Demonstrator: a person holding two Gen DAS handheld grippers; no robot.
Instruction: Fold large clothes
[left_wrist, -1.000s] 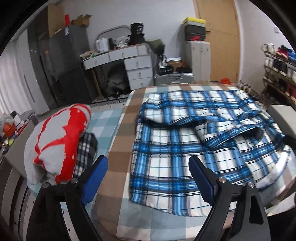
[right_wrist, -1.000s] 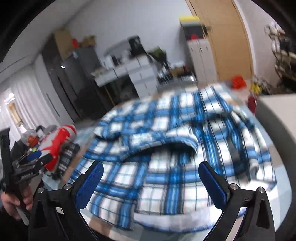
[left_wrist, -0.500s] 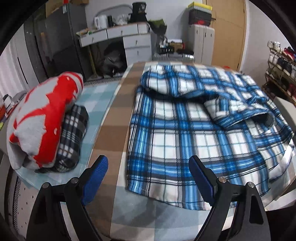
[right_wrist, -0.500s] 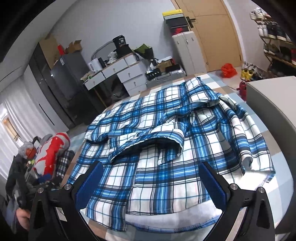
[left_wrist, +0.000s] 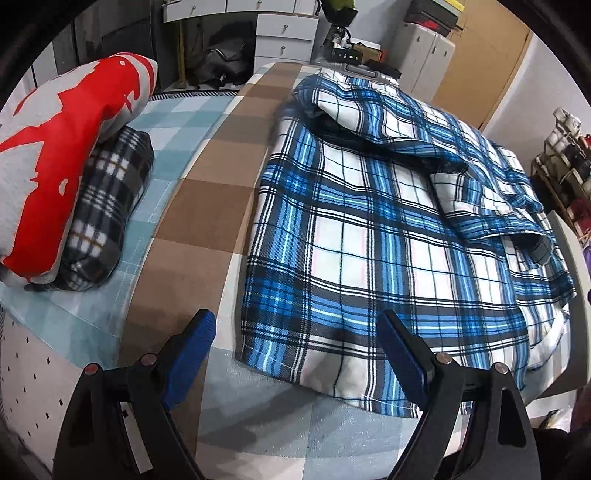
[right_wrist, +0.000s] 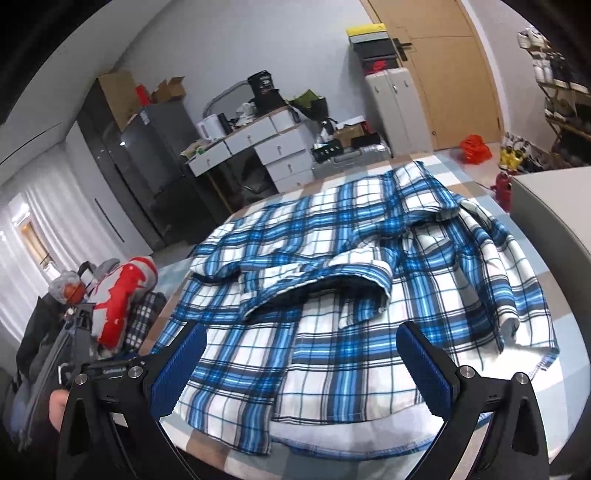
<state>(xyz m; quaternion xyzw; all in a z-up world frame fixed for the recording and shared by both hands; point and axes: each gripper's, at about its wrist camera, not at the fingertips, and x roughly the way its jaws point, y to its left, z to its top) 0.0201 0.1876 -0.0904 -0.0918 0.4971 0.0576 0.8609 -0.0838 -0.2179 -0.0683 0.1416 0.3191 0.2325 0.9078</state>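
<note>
A large blue-and-white plaid shirt (left_wrist: 369, 229) lies spread on a bed with a checked brown-and-teal cover (left_wrist: 192, 206), its sleeves folded loosely across the body. My left gripper (left_wrist: 295, 332) hangs open just above the shirt's near left hem corner, nothing between its blue pads. The right wrist view shows the same shirt (right_wrist: 351, 295) from the near right side. My right gripper (right_wrist: 301, 350) stands open over the near hem, not touching the cloth. At the left edge of that view, the left gripper's body (right_wrist: 74, 354) shows with a hand under it.
A folded red-and-grey garment (left_wrist: 55, 166) rests on a folded dark plaid one (left_wrist: 107, 214) at the bed's left side. Beyond the bed stand a white drawer desk (right_wrist: 266, 147), a dark fridge (right_wrist: 147, 155), a white cabinet (right_wrist: 395, 107) and a wooden door. Shoe racks line the right wall.
My left gripper has dropped and tipped downward, closing in on the shirt's near left hem corner. The right gripper has stayed about where it was; its view has gone from blurred to sharp.
</note>
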